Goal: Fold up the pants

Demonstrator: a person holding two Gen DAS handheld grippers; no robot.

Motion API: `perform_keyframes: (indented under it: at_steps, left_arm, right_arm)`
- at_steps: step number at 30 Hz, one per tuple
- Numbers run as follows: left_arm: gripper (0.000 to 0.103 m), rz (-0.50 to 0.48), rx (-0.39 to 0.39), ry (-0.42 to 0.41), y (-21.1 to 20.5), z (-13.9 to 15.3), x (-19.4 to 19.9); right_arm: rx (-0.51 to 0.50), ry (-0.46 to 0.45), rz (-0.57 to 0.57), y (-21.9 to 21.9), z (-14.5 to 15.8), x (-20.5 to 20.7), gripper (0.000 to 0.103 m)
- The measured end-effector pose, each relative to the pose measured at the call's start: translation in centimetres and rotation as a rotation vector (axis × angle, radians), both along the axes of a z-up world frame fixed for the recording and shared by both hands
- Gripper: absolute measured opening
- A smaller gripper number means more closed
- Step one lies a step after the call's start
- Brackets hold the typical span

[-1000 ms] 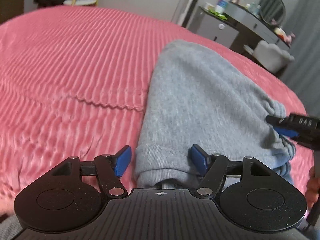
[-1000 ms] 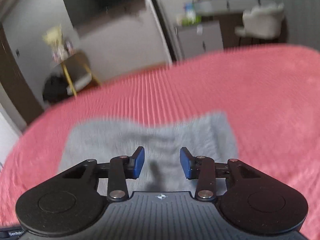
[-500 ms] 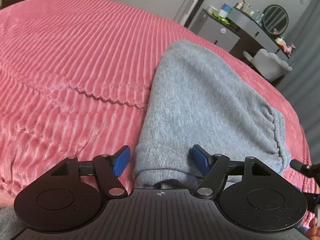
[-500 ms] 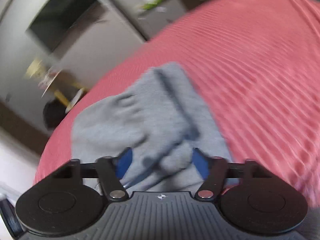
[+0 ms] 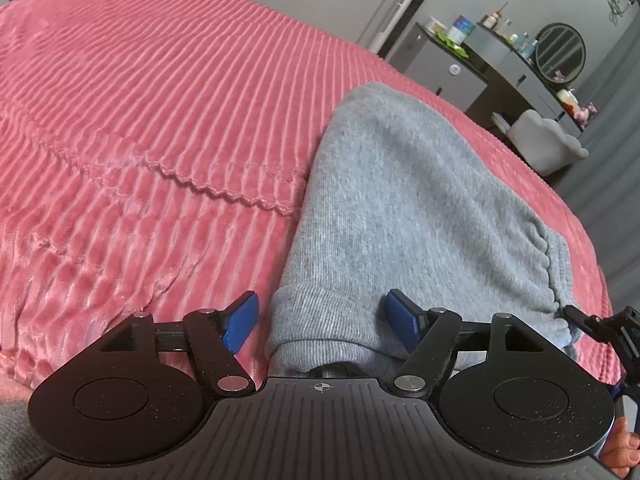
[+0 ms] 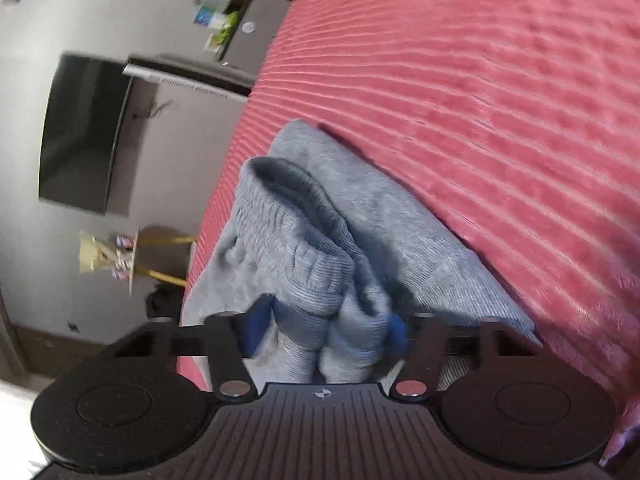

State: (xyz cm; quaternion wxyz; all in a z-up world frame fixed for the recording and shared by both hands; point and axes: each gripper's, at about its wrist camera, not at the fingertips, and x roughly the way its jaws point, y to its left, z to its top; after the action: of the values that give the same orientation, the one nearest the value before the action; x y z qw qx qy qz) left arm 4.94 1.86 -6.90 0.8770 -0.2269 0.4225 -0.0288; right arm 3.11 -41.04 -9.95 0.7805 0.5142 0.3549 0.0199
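Note:
Grey sweatpants [image 5: 408, 208] lie folded on the pink ribbed bedspread [image 5: 152, 112]. A ribbed cuff [image 5: 320, 320] sits between the blue pads of my left gripper [image 5: 322, 320], which is open around it. In the right wrist view, bunched waistband fabric [image 6: 304, 264] fills the gap of my right gripper [image 6: 326, 326], whose pads stand wide on either side of it. The right gripper's tip [image 5: 592, 324] shows at the pants' waistband edge in the left wrist view.
The bed edge falls away to the right. A grey dresser [image 5: 452, 64] with bottles, a round mirror [image 5: 560, 52] and a pale chair [image 5: 540, 140] stand beyond. A dark TV [image 6: 80, 132] hangs on the wall, with a small yellow-legged table [image 6: 132, 256] below it.
My right gripper swung down from above the pants to the waistband edge, and bunched fabric now lies between its pads. My left gripper stayed open around the cuff, the view shifting slightly.

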Motion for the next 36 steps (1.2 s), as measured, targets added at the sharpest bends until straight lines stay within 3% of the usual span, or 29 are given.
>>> perform_keyframes:
  at_steps: [3,6,9,11,12,14,18,21,25,28,31,33,36]
  left_arm:
    - [0.068,-0.019,0.003,-0.012,-0.1,0.2,-0.2]
    - [0.069,-0.040,-0.007,-0.016,-0.2,0.2,-0.4]
    - [0.073,-0.052,0.012,-0.001,-0.6,0.2,-0.3]
    - [0.075,-0.053,0.040,0.002,-1.0,0.3,-0.2]
    - [0.075,-0.050,0.050,-0.002,-1.1,0.4,-0.3]
    - [0.073,-0.040,0.055,-0.016,-1.0,0.9,-0.4]
    - [0.073,0.014,0.061,-0.037,-0.2,1.9,-0.5]
    - [0.073,-0.015,0.129,-0.091,-1.1,3.4,0.5]
    - [0.073,-0.054,0.205,-0.122,-2.9,4.7,3.9]
    - [0.074,-0.115,0.229,-0.116,-4.9,5.3,7.5]
    - [0.074,-0.182,0.275,-0.115,-7.2,5.0,10.8]
    - [0.075,-0.186,0.364,-0.094,-8.9,4.2,12.9]
    - [0.085,-0.174,0.540,-0.066,-10.7,2.4,15.2]
  right_arm:
    - [-0.079,-0.055,0.029,0.5,1.8,-0.5,0.040]
    - [-0.154,-0.150,0.070,0.7,4.5,-1.5,0.039]
    - [-0.320,-0.134,0.099,0.7,4.8,-2.1,0.039]
    - [-0.460,-0.025,0.137,0.8,3.7,-1.4,0.048]
    - [-0.445,0.000,0.143,0.6,3.3,-1.2,0.057]
    - [-0.416,-0.027,0.096,-0.1,4.0,-1.6,0.064]
    - [-0.576,-0.072,0.071,-0.3,5.1,-2.2,0.077]
    - [-0.486,-0.076,0.084,-1.0,4.4,-2.0,0.077]
    - [-0.481,-0.066,0.092,-0.4,3.7,-1.3,0.078]
    - [-0.507,-0.055,0.095,0.5,2.8,0.4,0.088]
    - [-0.477,-0.049,0.106,0.7,2.1,1.4,0.090]
    - [-0.468,-0.035,0.118,0.6,1.3,1.8,0.092]
    - [-0.487,-0.025,0.141,0.9,0.8,2.2,0.097]
